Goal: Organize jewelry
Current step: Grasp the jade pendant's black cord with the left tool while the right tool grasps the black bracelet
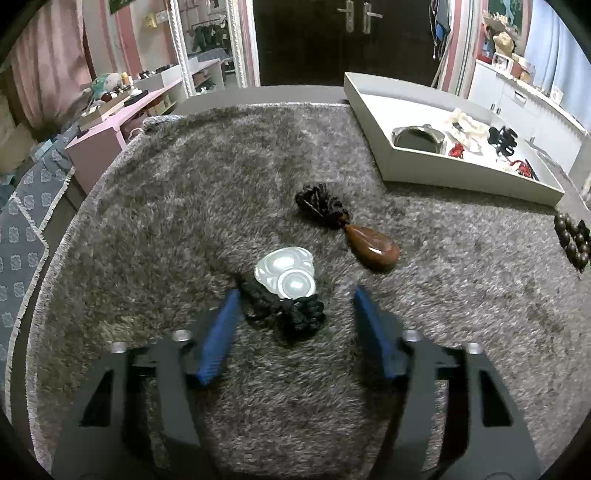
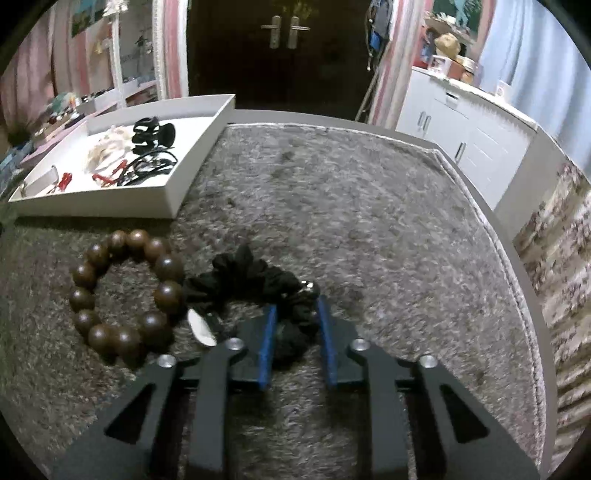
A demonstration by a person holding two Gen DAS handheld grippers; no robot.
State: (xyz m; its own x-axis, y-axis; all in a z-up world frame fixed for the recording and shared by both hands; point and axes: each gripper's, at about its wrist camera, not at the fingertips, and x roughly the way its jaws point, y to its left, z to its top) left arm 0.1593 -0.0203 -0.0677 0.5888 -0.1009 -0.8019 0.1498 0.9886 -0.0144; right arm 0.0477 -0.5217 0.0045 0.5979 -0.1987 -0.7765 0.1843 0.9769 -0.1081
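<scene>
Left gripper (image 1: 293, 295): jaws wide, straddling white pendant (image 1: 284, 271) on rug, prob lining up grab. Right gripper (image 2: 295, 314): jaws narrow around black scrunchie (image 2: 258, 284), beside bead bracelet (image 2: 125, 295); tray (image 2: 192, 184) far left.

You work in home bedroom or dressing room. Far centre: dark double door (image 1: 354, 22) with lever handles. Far left: white-framed mirror (image 1: 207, 44), pink shelving (image 1: 110, 129) crowded with trinkets, pink curtain (image 1: 44, 59). Far right: white cabinet (image 2: 461, 136) topped with mugs and ornaments, blue curtain (image 2: 524, 48). Near: table under shaggy grey rug (image 1: 184, 184), white tray (image 1: 461, 173) holding hair clips and accessories. Patterned bedding (image 1: 26, 221) at left edge.
</scene>
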